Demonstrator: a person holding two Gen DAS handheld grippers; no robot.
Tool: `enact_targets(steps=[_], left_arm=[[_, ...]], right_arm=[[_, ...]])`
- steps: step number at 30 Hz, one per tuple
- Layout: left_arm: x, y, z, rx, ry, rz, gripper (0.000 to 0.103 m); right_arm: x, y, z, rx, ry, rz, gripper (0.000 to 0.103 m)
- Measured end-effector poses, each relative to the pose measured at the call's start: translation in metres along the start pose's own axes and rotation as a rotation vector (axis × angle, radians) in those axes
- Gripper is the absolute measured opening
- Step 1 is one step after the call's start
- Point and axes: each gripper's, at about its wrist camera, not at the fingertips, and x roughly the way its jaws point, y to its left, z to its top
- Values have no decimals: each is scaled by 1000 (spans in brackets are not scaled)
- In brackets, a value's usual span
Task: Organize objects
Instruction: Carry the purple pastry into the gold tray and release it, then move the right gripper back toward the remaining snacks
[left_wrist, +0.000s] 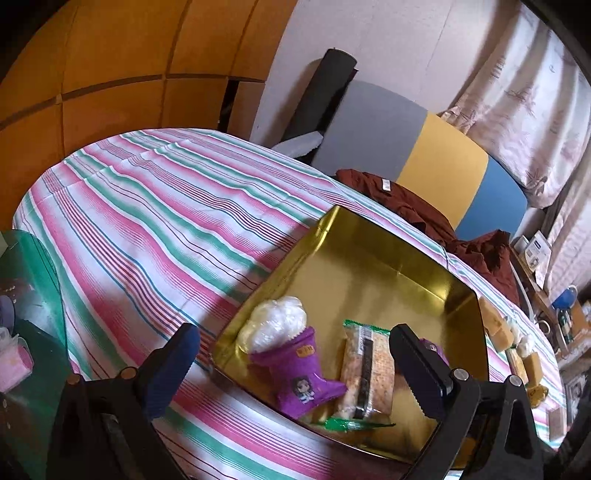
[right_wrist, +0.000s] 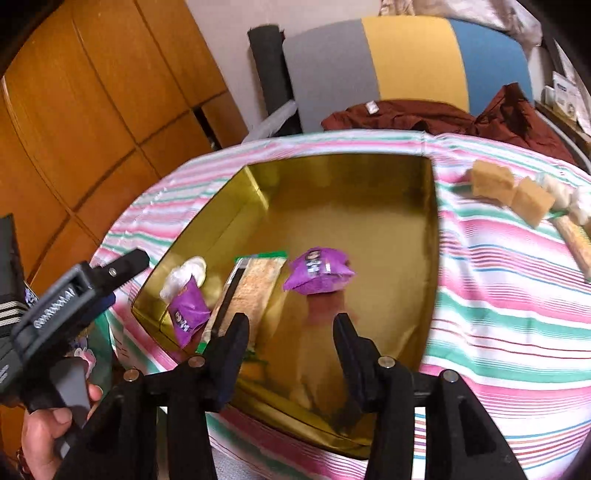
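Note:
A gold tin tray (left_wrist: 369, 258) (right_wrist: 351, 192) sits on the striped tablecloth. In it lie a purple toy boot stuffed with white plastic (left_wrist: 295, 373) (right_wrist: 186, 306), a clear packet of crackers (left_wrist: 365, 373) (right_wrist: 251, 284) and a second purple boot (right_wrist: 319, 273). My left gripper (left_wrist: 295, 369) is open over the tray's near left corner, around the boot and packet without touching them. My right gripper (right_wrist: 291, 347) is open and empty above the tray's near side. The left gripper's body shows at the right wrist view's left (right_wrist: 74, 295).
Tan sponge blocks (right_wrist: 509, 192) (left_wrist: 498, 325), white wrapped pieces (right_wrist: 576, 199) and another cracker packet (right_wrist: 576, 240) lie on the cloth right of the tray. A maroon garment (left_wrist: 424, 206) (right_wrist: 443, 114) lies at the table's far edge by a grey-yellow-blue chair (right_wrist: 406, 62). Wooden cupboards stand at left.

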Motion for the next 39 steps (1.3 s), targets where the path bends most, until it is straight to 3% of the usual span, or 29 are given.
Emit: enact_targets(steps=[6,9,13,18,22,27,31,39], left_arm=[[0,-18,-9,50,13,-57,103],[1,-31,-14,83,41,-131,103],[8,-51,-27,123,140,-235,103],[8,-75,-43,180,205,-309,103],[-2,-93,-52,259,185,-323,103],[-12,-116,-63,355,161,-342,103],[-18,-128,-73,382,183,-370,103],[-34,-151,-94,432,218,-403,103]], right_arm=[[-33,-29,1,52,-110,-63,48],[-46,-50,2,85,-144,-127,48],[-53,-84,-3,167,-128,-184,48],[-50,-123,-21,223,-68,-257,48],[-51,-153,-41,252,-45,-309,48],[-61,-190,-53,277,-80,-332,48],[-69,-214,-34,237,-102,-382,48],[-53,-266,43,155,-125,-491,48]])
